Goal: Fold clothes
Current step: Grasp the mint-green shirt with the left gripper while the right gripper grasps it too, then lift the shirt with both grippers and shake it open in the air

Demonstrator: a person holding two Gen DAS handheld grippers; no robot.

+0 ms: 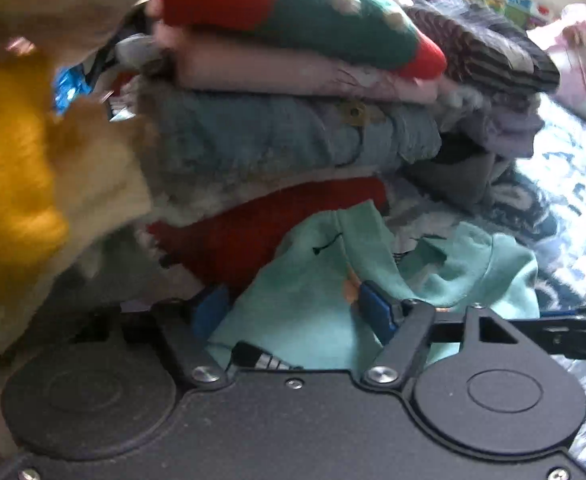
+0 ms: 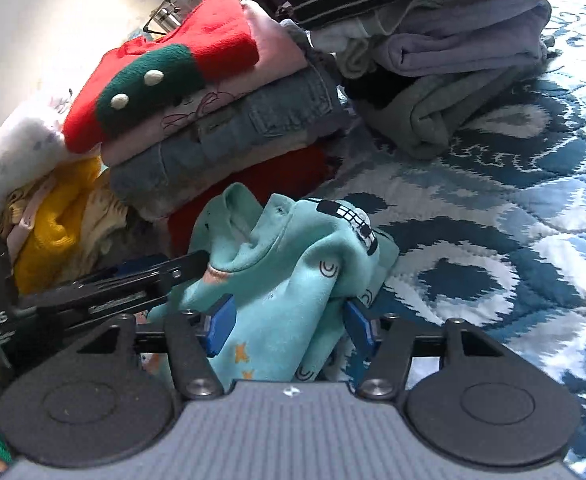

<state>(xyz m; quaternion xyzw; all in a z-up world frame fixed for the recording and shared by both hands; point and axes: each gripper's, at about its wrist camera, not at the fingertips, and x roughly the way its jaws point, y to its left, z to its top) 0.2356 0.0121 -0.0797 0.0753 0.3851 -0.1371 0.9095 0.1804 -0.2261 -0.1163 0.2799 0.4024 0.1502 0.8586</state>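
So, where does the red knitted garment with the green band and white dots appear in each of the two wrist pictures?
Left wrist view: the red knitted garment with the green band and white dots lies at the top centre, on top of the folded pile.
Right wrist view: it sits in the upper left, again topping that pile.
Shared landmark: the folded pale pink garment directly beneath it.

Both grippers low & tilted down: right gripper [image 2: 289, 320] fingers part-closed, left gripper [image 1: 293, 316] likewise
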